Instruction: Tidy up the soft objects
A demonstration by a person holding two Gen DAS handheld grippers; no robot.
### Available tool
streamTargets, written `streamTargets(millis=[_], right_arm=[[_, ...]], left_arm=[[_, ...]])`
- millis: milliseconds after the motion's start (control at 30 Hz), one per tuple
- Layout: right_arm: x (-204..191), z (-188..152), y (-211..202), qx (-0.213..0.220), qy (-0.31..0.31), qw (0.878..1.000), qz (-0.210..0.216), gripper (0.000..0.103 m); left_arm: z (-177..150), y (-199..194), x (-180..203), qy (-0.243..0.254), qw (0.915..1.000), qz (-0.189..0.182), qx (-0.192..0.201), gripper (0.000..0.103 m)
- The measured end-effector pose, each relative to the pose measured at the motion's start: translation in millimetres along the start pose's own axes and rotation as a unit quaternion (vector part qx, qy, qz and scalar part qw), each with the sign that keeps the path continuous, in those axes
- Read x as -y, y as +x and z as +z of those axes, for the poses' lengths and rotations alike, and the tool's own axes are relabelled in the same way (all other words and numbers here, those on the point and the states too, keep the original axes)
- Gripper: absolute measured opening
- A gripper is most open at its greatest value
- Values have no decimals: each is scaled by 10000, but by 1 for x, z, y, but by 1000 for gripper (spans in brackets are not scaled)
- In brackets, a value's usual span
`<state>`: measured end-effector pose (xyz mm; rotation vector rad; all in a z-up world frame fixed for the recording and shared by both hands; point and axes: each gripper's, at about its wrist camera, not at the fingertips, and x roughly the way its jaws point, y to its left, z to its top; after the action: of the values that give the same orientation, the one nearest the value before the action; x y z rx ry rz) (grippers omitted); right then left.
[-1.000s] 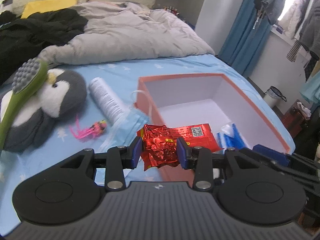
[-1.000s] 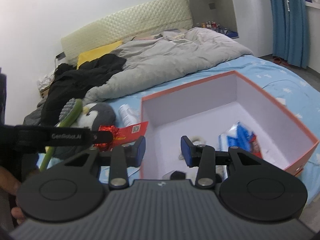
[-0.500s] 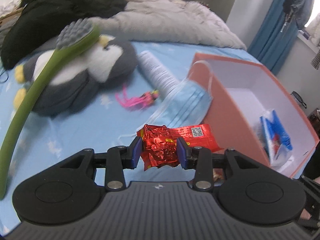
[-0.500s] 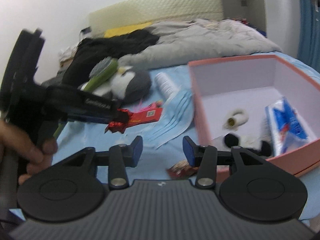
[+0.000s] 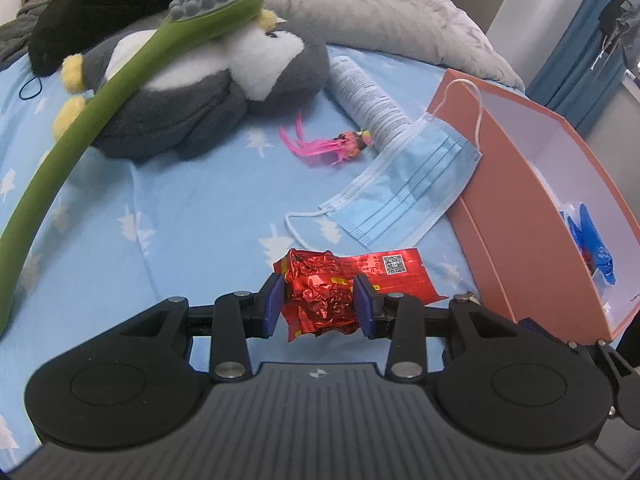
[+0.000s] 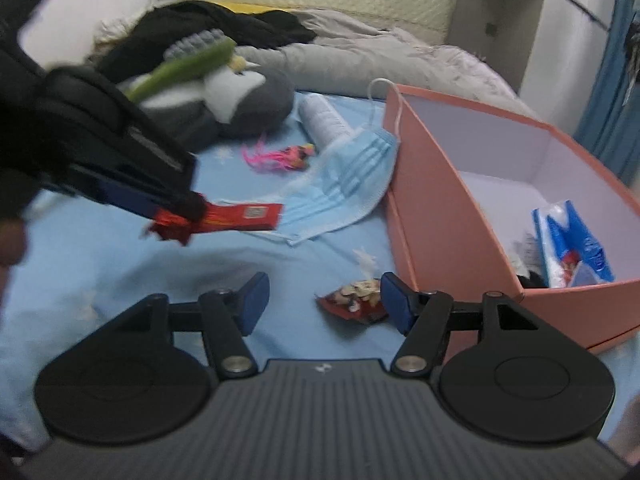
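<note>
Your left gripper [image 5: 319, 305] is clamped on the crumpled red wrapper [image 5: 348, 282], held above the sheet [image 5: 192, 216]. Your right gripper [image 6: 324, 300] is wide open, holding nothing; small snack pack [image 6: 356, 300] sits between its fingers. Mask [image 5: 408, 184] at 1 o'clock, touching the box [image 5: 532, 236].

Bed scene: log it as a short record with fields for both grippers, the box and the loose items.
left gripper: shut on red foil packet, held above the sheet
right gripper: open, empty, over small snack wrapper
pink box: open, holds blue tissue pack
face mask: on the sheet, one ear loop hooked over the box corner
plush penguin: on the bed, green massage brush lying across it
white tube: between penguin and box
pink feather toy: beside the tube
</note>
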<state>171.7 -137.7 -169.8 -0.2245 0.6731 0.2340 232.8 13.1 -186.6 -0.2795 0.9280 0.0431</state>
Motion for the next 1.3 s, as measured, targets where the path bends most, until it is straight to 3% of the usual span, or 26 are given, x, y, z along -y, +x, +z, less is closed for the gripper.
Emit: streamTargets(millis=[300, 633, 733, 933, 1133, 1300], right_arm=[[-25, -10, 33, -199, -800, 9943, -669, 58], [-29, -14, 54, -405, -1387, 9846, -989, 54], [-29, -14, 58, -417, -1406, 9843, -984, 53], [-22, -12, 56, -462, -1281, 9870, -857, 40], [-12, -4, 35, -369, -876, 9944, -459, 38], [0, 15, 1, -52, -418, 9991, -60, 38]], left_arm=[[-4, -1, -10, -86, 9999, 25, -57, 43], [-9, -2, -9, 4, 9999, 54, -129, 43], [-8, -2, -9, 30, 9999, 78, -144, 43], [-4, -4, -7, 90, 9998, 120, -96, 43], [4, -9, -1, 129, 9999, 90, -33, 43], [19, -22, 10, 223, 9997, 12, 111, 43]])
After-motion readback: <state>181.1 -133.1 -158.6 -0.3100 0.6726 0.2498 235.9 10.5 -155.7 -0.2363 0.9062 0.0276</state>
